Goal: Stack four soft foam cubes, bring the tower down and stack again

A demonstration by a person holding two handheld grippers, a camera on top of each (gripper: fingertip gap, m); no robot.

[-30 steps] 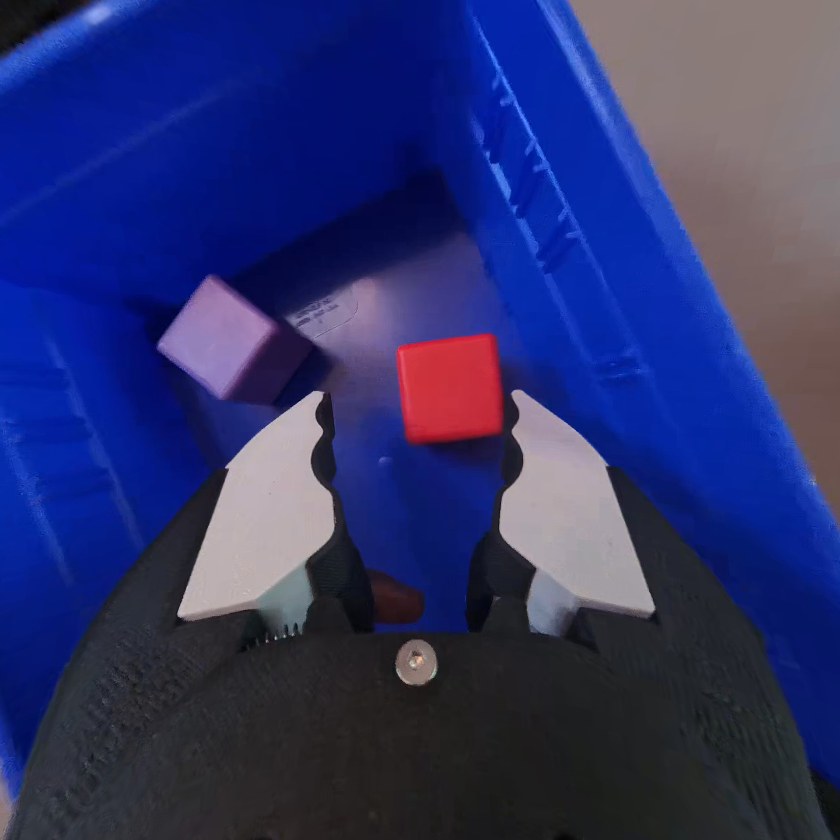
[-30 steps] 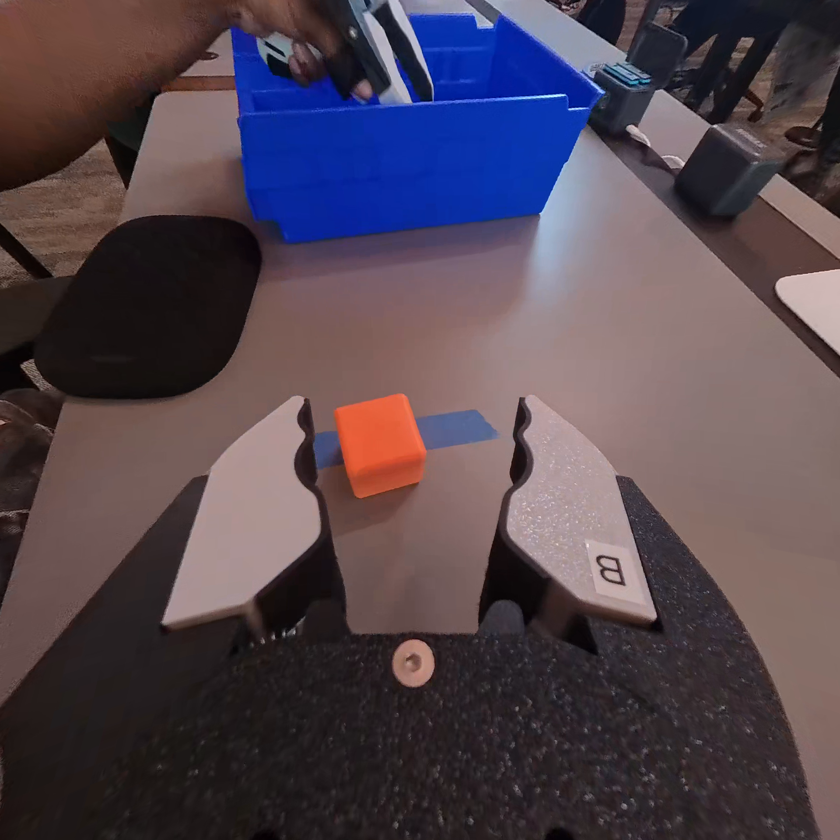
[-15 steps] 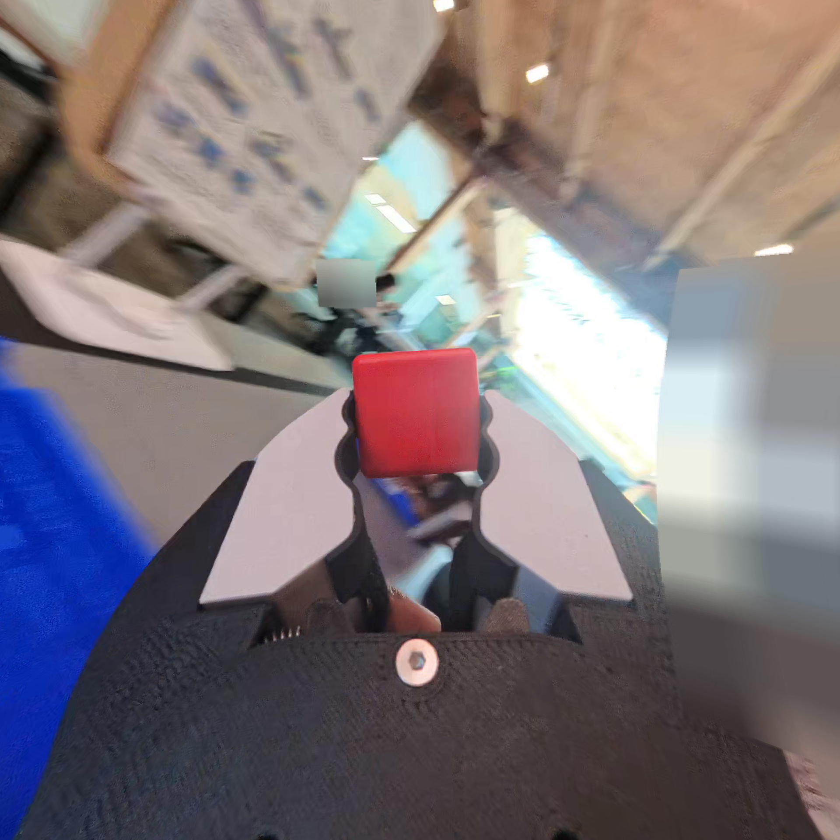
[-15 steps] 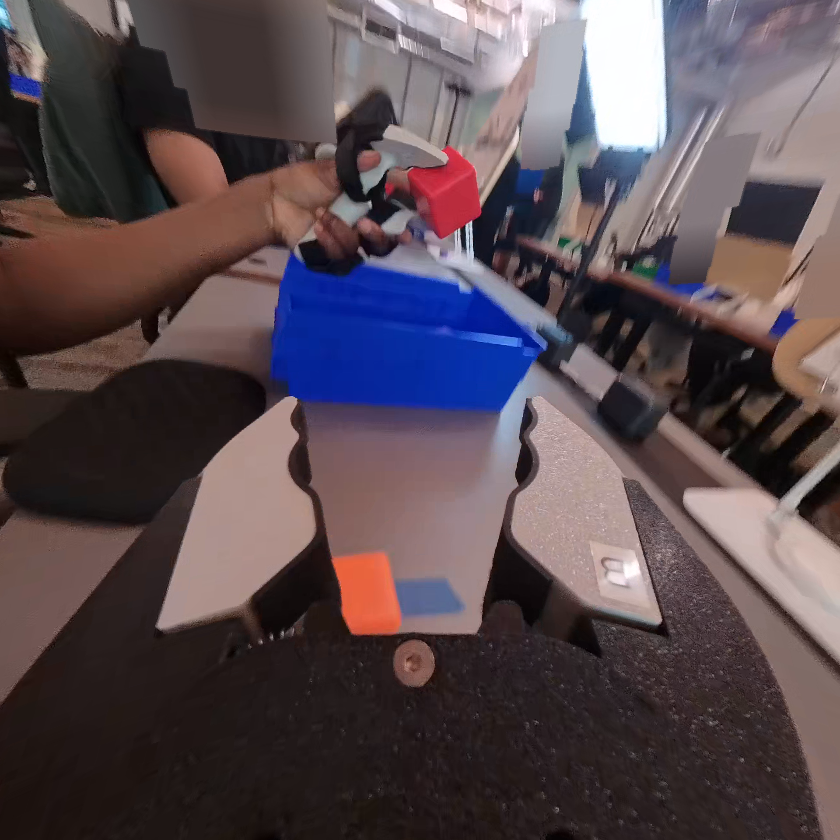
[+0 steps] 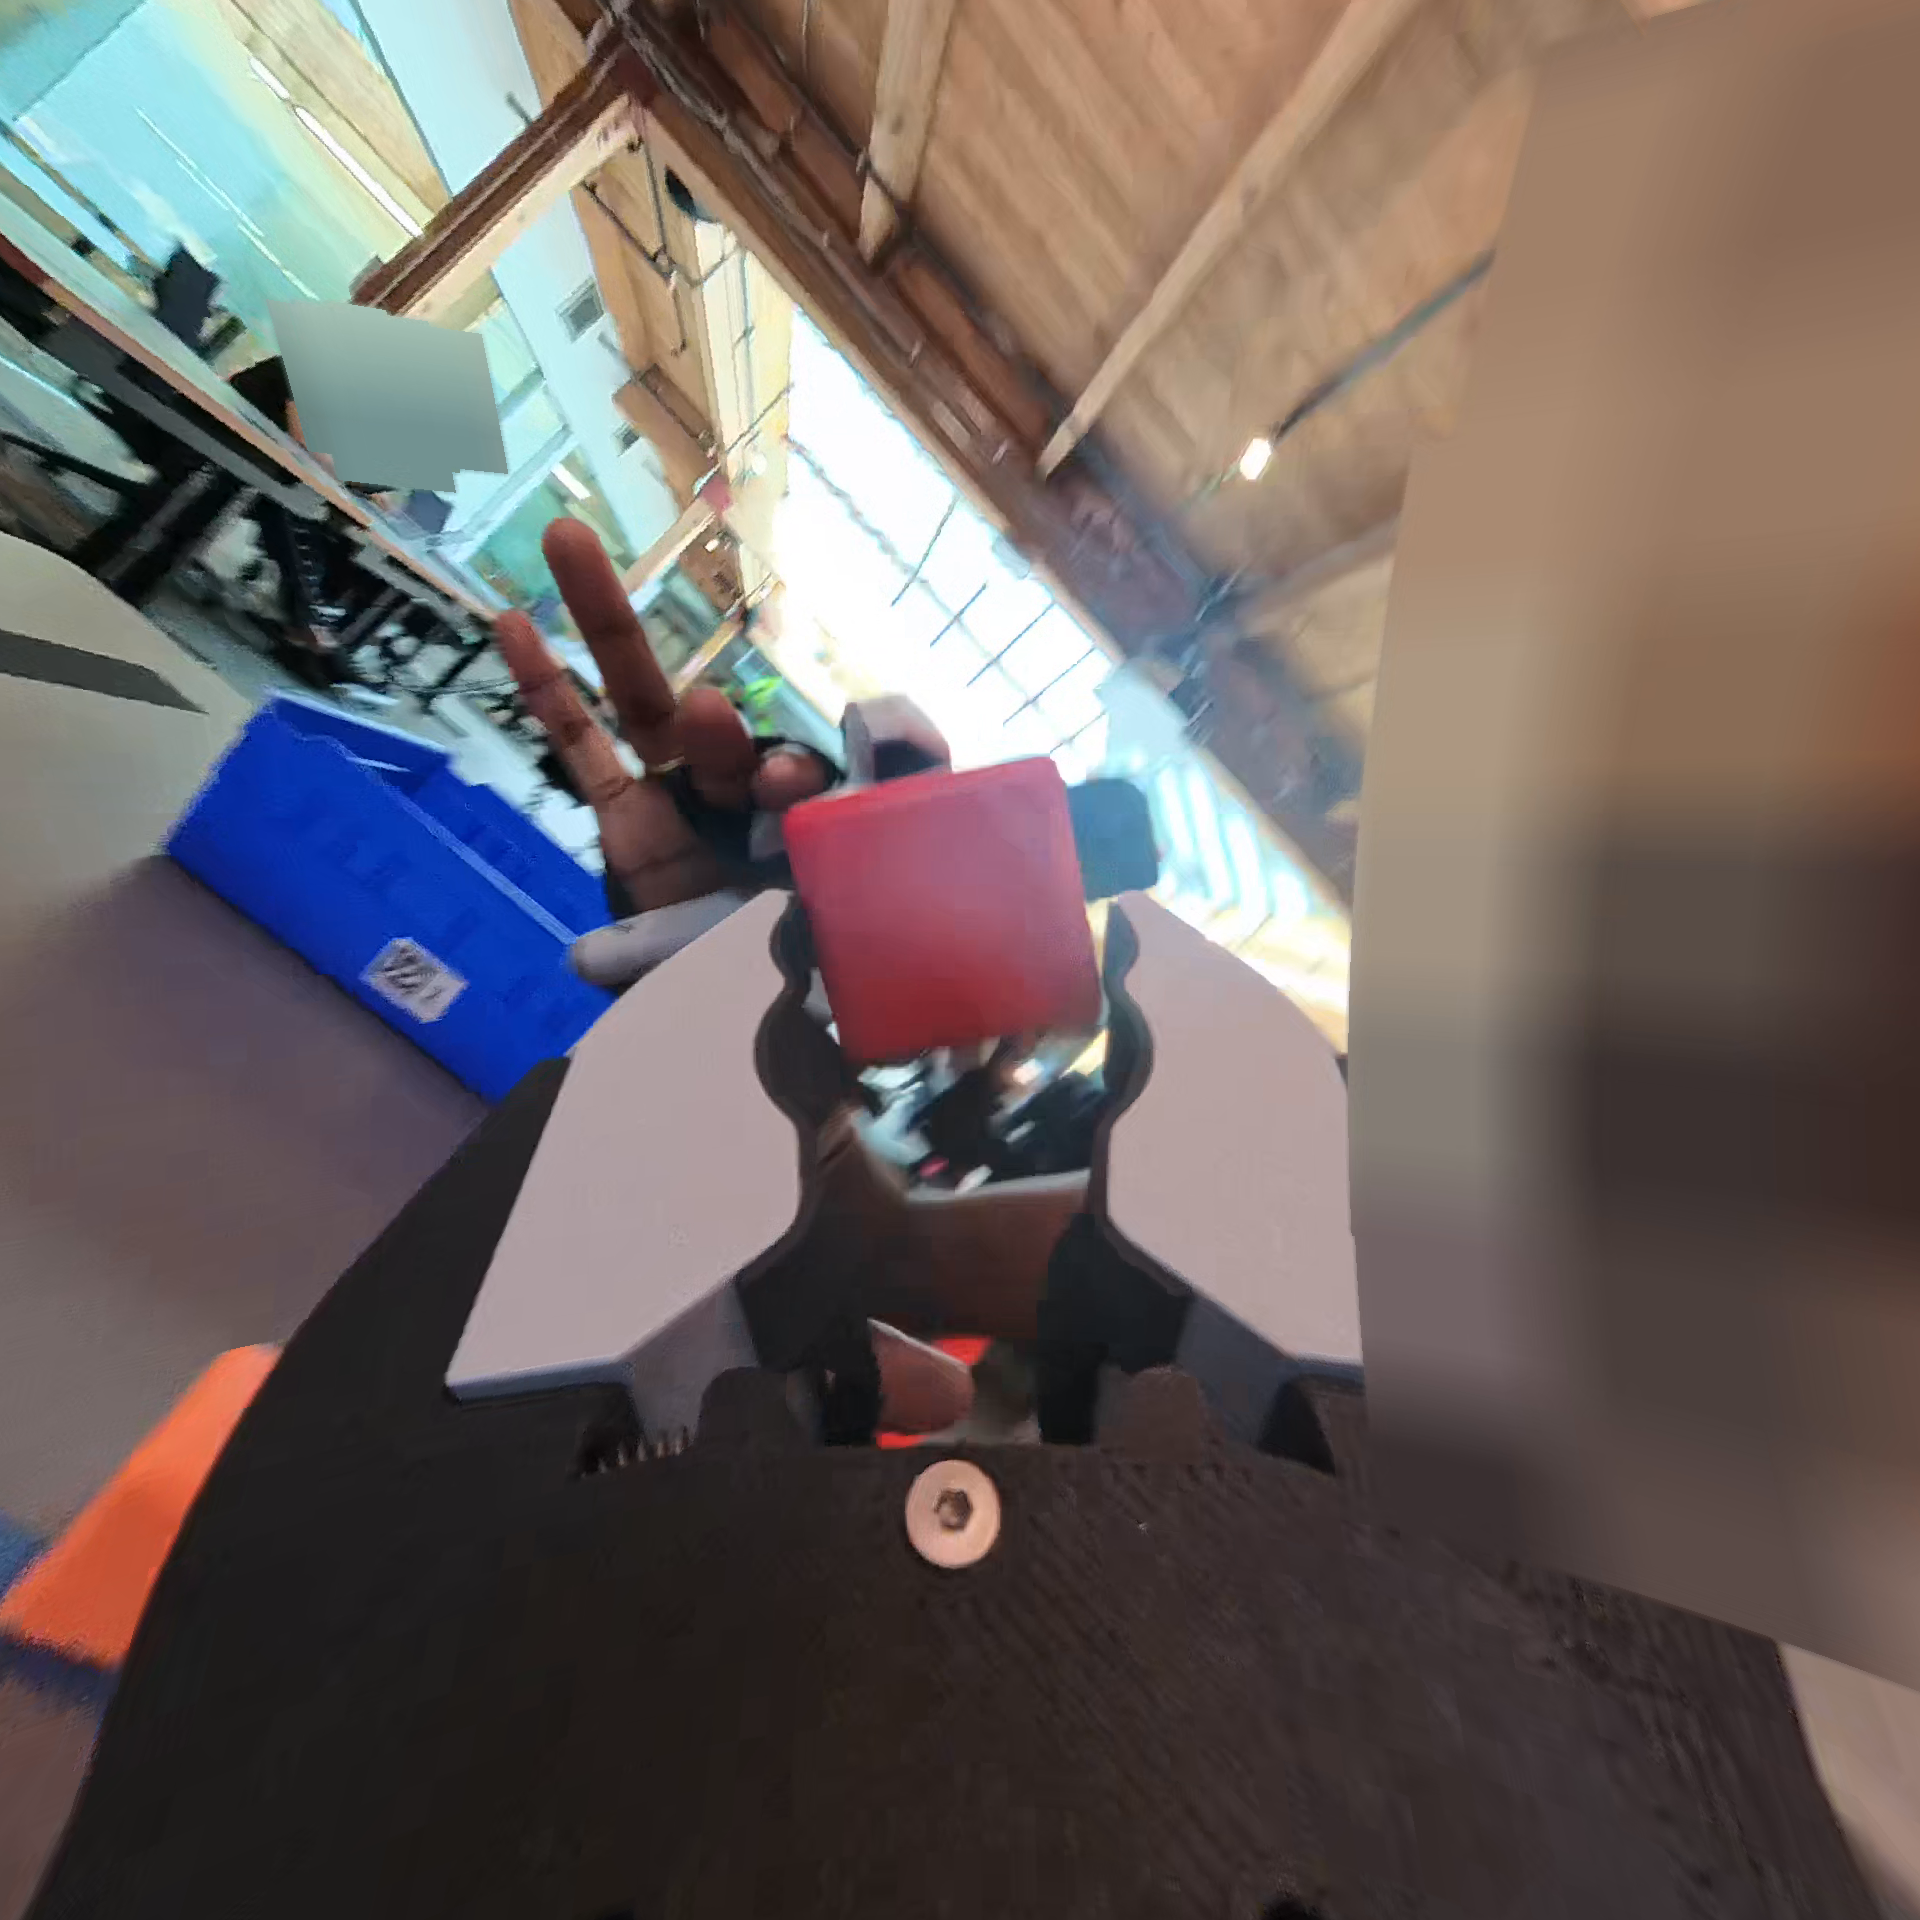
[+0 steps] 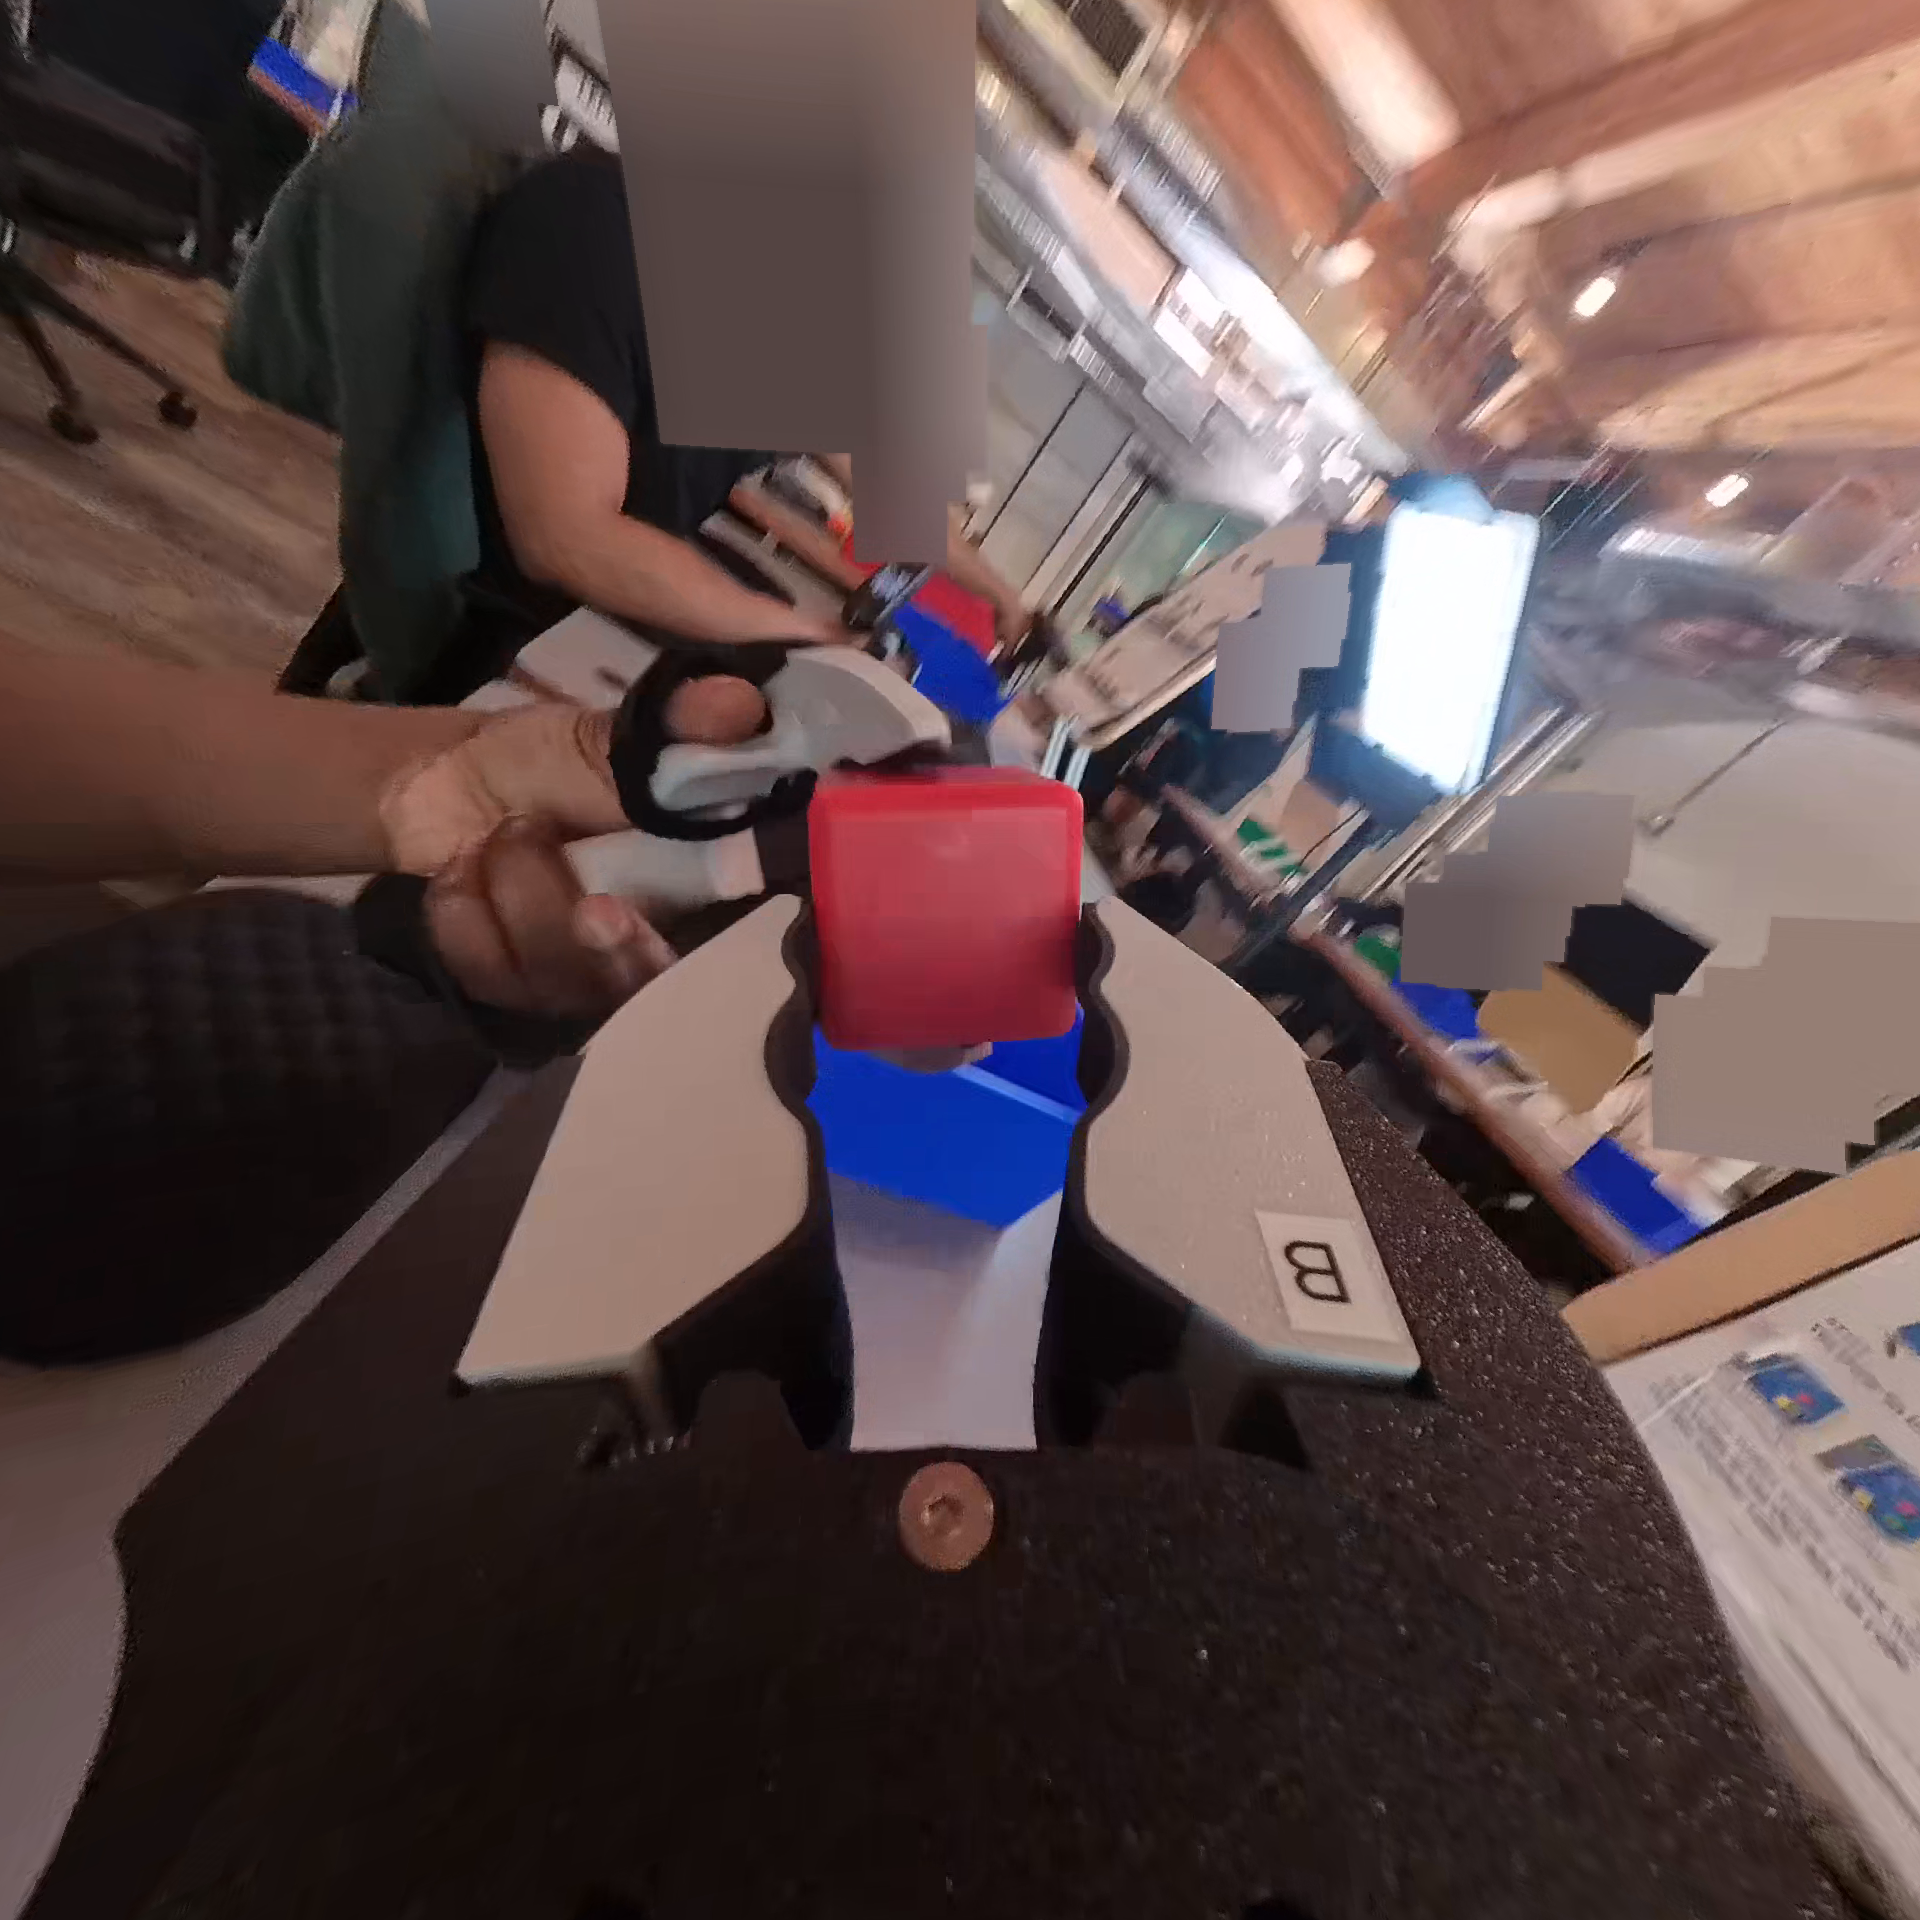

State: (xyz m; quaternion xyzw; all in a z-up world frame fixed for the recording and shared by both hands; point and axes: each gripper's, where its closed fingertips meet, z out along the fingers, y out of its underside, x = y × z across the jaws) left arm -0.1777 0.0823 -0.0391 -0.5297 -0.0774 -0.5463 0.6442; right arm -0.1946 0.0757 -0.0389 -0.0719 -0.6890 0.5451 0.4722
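The red cube (image 5: pixel 940 904) is off the worktop (image 5: pixel 156 1039), in the air between both tools. In the left wrist view it sits at the tips of the left gripper (image 5: pixel 948 935), slightly tilted. The fingers are narrowed onto its two side faces and appear to clamp it, though blur along the 3 o'clock edge makes that contact hard to judge.

In the right wrist view, the right gripper (image 6: pixel 943 935) has its fingers drawn in to the cube's width and pressed on its left and right faces. There the other tool reaches in from 10 o'clock in the person's left hand (image 6: pixel 499 831), with one grey finger lying over the top of the cube.

From the left camera, the right hand (image 5: pixel 644 810) shows at 11 o'clock of the cube, two of its digits raised. The blue bin (image 5: pixel 395 883) stands on the worktop at 9 o'clock of the cube. An orange cube (image 5: pixel 135 1496) lies low at 8 o'clock, half hidden by the tool's black body.

In the right wrist view a black pad (image 6: pixel 156 1122) rests on the worktop at 9 o'clock.
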